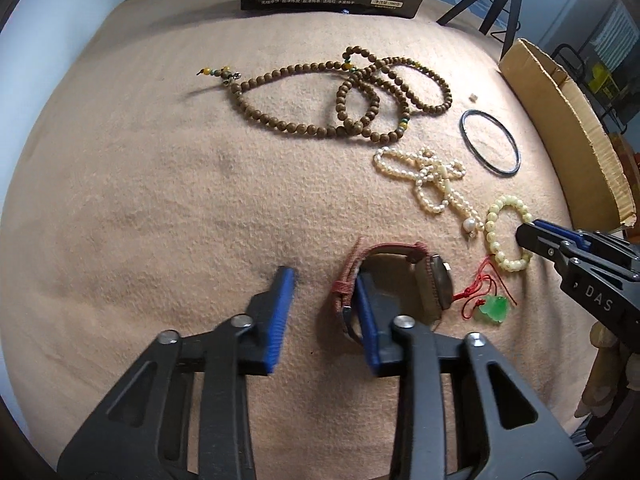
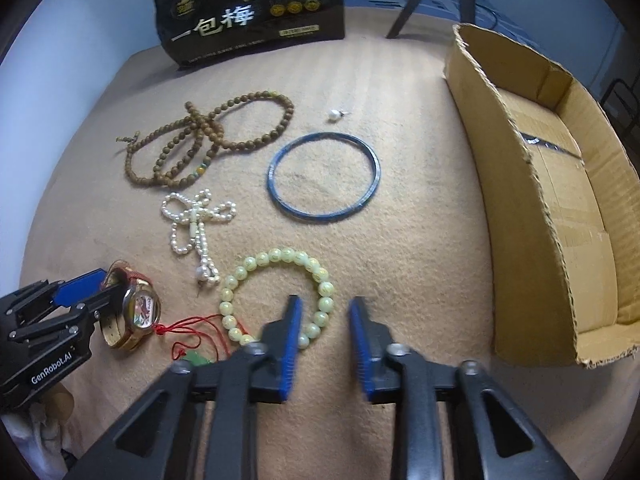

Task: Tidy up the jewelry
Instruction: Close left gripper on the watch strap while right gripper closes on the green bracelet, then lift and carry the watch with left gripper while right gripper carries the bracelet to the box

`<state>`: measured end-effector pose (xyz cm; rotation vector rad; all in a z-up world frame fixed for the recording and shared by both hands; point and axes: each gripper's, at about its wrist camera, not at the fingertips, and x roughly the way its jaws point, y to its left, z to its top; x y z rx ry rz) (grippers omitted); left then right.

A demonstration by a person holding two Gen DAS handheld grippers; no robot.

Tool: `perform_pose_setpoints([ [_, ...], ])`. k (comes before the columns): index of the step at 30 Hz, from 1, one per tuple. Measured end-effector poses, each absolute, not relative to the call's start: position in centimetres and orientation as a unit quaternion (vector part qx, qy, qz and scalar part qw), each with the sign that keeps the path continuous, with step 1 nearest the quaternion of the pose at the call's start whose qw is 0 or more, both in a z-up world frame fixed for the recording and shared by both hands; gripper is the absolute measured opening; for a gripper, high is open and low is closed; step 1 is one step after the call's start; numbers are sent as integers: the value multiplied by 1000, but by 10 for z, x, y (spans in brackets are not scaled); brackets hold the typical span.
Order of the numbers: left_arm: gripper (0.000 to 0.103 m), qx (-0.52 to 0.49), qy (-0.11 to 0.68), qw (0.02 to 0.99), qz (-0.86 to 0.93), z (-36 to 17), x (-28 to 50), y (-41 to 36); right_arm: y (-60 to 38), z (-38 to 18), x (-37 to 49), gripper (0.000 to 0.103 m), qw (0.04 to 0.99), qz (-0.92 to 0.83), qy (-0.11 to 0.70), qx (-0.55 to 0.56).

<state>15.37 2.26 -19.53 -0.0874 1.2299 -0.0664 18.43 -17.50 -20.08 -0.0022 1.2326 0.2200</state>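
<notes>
We note the left gripper [image 1: 324,300] with its jaws spread wide and gripping nothing; its right finger sits inside the loop of the red-strapped wristwatch [image 1: 400,280], which stands on edge on the tan felt cloth [image 1: 160,200]. The right gripper [image 2: 326,316] is likewise open and empty, its left finger over the rim of the pale green bead bracelet [image 2: 280,258]. Beside the watch lies a green pendant on red cord [image 1: 494,309]. Farther back we record a white pearl strand [image 2: 196,216], a dark blue bangle [image 2: 324,176], a brown wooden bead necklace [image 1: 320,96] and a loose pearl [image 2: 334,115]. An open cardboard box [image 2: 560,200] stands right of the cloth; a black printed bag [image 2: 248,12] stands behind.
</notes>
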Motion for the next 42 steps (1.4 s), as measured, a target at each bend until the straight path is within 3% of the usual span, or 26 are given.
perform_pose_setpoints([
  [1, 15, -41, 576, 816, -32, -195, 154, 22, -175, -200, 185, 5, 811, 107, 575, 4],
  [3, 9, -42, 575, 816, -36, -194, 155, 21, -177, -199, 184, 5, 812, 111, 573, 12],
  [20, 9, -83, 513, 854, -39, -143, 145, 27, -180, -140, 165, 5, 851, 137, 506, 15],
  [42, 9, -66, 429, 893, -119, -77, 148, -69, -258, -61, 151, 5, 898, 103, 424, 52],
])
